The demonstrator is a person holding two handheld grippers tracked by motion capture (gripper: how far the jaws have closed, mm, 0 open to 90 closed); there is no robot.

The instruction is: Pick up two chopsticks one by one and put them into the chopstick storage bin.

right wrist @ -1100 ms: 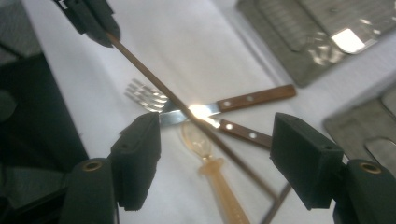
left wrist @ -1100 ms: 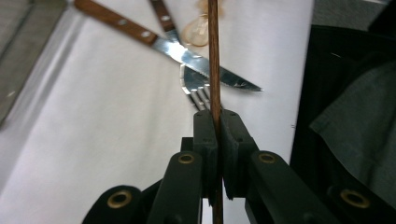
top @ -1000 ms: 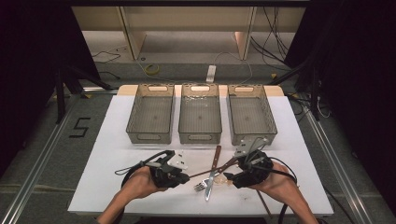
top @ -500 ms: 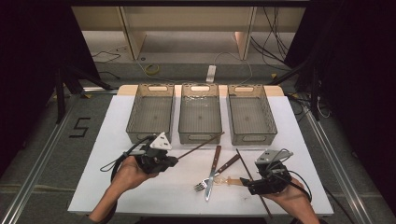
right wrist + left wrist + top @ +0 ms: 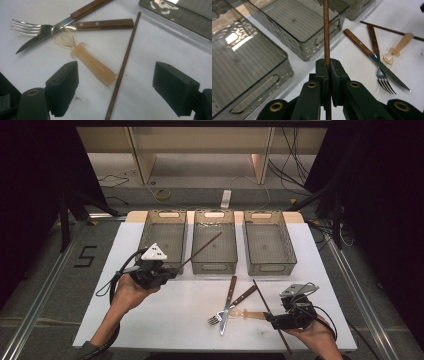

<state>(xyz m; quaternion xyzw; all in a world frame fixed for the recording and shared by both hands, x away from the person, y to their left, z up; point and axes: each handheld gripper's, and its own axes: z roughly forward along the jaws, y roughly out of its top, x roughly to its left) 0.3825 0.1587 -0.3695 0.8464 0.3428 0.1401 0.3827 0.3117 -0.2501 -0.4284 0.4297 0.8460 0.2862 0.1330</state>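
Note:
My left gripper (image 5: pixel 171 270) (image 5: pixel 328 67) is shut on a brown chopstick (image 5: pixel 201 249) (image 5: pixel 326 32), held above the table with its tip slanting over the middle bin (image 5: pixel 215 266) (image 5: pixel 297 22). My right gripper (image 5: pixel 273 319) (image 5: pixel 120 80) stands open low at the front right. Between its jaws lie a second chopstick (image 5: pixel 261 295) (image 5: pixel 125 60) and the handle of a translucent spoon (image 5: pixel 250 314) (image 5: pixel 92 63). A wood-handled knife (image 5: pixel 229 302) (image 5: pixel 57 27) and fork (image 5: pixel 247 295) (image 5: pixel 105 23) lie crossed just beyond the spoon.
Three smoky clear bins stand in a row at the back of the white table (image 5: pixel 150 320): the left bin (image 5: pixel 145 234) (image 5: pixel 242 67), the middle one and the right bin (image 5: pixel 270 266) (image 5: pixel 180 15). The left gripper view also has the knife (image 5: pixel 372 53), fork (image 5: pixel 378 60) and spoon (image 5: pixel 398 47).
My left gripper carried its chopstick from the table's middle to the left and up toward the bins. My right gripper drew back to the front right and now stands open.

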